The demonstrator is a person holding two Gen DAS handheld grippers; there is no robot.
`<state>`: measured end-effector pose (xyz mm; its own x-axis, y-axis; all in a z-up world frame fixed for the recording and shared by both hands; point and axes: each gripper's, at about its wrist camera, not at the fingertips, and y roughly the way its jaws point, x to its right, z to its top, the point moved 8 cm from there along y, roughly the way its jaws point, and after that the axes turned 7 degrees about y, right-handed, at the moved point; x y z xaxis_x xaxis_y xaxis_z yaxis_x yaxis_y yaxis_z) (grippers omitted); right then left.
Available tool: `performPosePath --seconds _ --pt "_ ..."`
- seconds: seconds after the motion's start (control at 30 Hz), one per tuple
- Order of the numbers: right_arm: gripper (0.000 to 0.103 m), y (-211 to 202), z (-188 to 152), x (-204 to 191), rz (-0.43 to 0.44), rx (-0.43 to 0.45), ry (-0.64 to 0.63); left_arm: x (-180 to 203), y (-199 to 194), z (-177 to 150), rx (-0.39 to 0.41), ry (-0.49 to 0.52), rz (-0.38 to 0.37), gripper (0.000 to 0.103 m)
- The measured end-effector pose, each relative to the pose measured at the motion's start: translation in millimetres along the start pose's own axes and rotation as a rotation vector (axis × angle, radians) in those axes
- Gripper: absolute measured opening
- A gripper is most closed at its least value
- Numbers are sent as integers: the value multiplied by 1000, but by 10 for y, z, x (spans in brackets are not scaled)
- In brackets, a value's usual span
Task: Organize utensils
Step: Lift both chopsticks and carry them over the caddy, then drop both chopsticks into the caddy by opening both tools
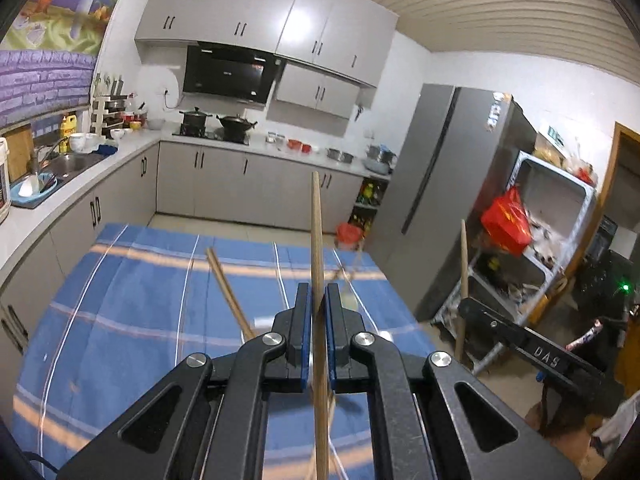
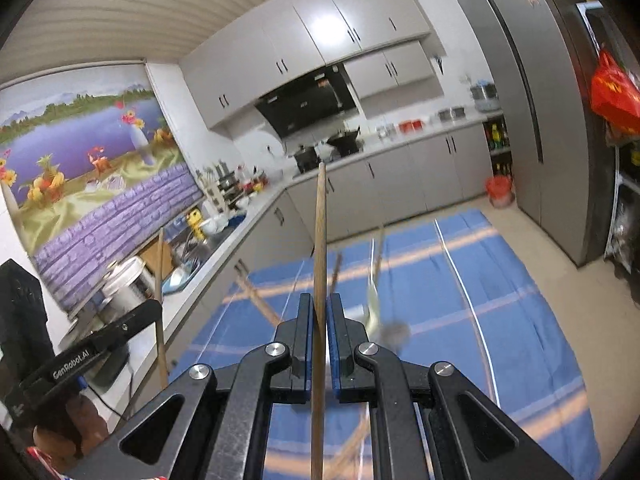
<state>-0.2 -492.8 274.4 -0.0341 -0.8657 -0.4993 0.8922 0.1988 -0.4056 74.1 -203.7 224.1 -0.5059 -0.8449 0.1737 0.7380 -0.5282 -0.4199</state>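
Left gripper (image 1: 318, 300) clamped on wooden chopstick (image 1: 316, 232); right gripper (image 2: 320, 312) clamped on second chopstick (image 2: 319, 232). Both sticks held above blue striped cloth (image 1: 140, 300).

Handling, judged: light, stiff, thin wood, fairly smooth; liable to pivot between pads. Grip near mid-length best, as now.

Long axis: each stick near upright across jaws, tip toward 12 o'clock, tail toward 6.

More chopsticks (image 1: 230, 296) on cloth at 10 o'clock of left gripper, blurred.
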Motion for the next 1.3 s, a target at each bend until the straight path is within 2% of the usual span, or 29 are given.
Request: performPosePath --seconds 0.17,0.37,0.53,0.67,0.87,1.13,1.23,1.3 --pt "7 640 219 45 -80 43 -2 -168 635 246 12 -14 14 6" --pt "7 1172 380 246 -167 95 14 -315 1287 404 36 -13 47 6" --pt "7 1485 398 412 -228 121 11 -441 1717 385 43 -7 95 6" --pt "7 1580 279 472 -252 115 -9 -478 1948 204 8 16 114 6" --pt "7 1614 92 522 -261 82 -29 -483 2085 -12 -46 33 122 6" --pt "8 1577 -130 552 -248 12 -43 -451 1888 -58 -59 22 129 7" --pt "8 1560 -177 534 -237 -8 -55 -432 1765 -35 -56 17 129 16" --pt "8 1525 -185 504 -229 -13 -65 -425 1654 -18 -44 9 132 26"
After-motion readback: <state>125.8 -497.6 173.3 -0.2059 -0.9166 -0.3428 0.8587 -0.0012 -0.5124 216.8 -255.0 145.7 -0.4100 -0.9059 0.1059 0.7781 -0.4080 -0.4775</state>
